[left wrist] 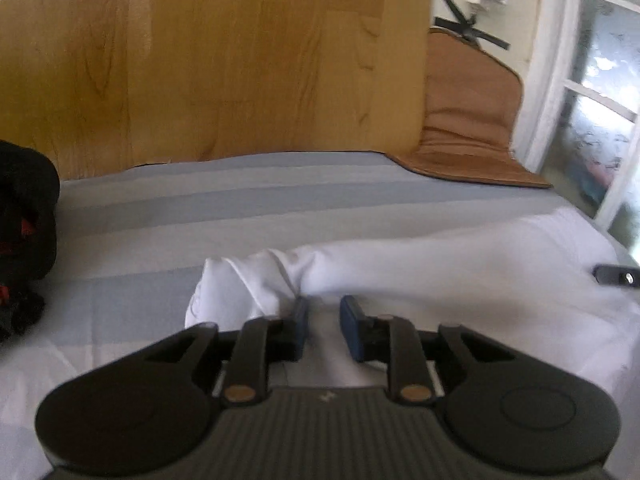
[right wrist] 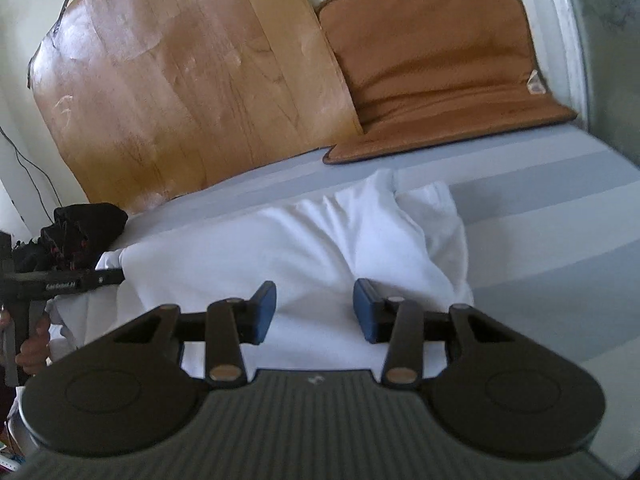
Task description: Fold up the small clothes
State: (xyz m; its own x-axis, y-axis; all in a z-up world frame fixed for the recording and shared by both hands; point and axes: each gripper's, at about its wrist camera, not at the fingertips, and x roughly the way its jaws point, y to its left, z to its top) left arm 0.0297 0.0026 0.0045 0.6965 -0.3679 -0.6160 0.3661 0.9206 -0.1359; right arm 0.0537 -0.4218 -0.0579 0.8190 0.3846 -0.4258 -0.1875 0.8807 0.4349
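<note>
Striped grey sheet under a white garment; left hand-held gripper and right hand-held gripper gape apart

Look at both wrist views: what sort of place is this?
Most likely a bedroom at home. A white garment lies on a grey striped sheet, a wooden board like a headboard stands behind it, and a brown cushion rests beside a window.

Ahead of me a tan wooden board leans against the wall, with a brown cushion just to its right. Both stand at the far edge of a grey striped bed. A black bundle with red bits lies at the bed's left, and a white-framed window is at the right.
</note>
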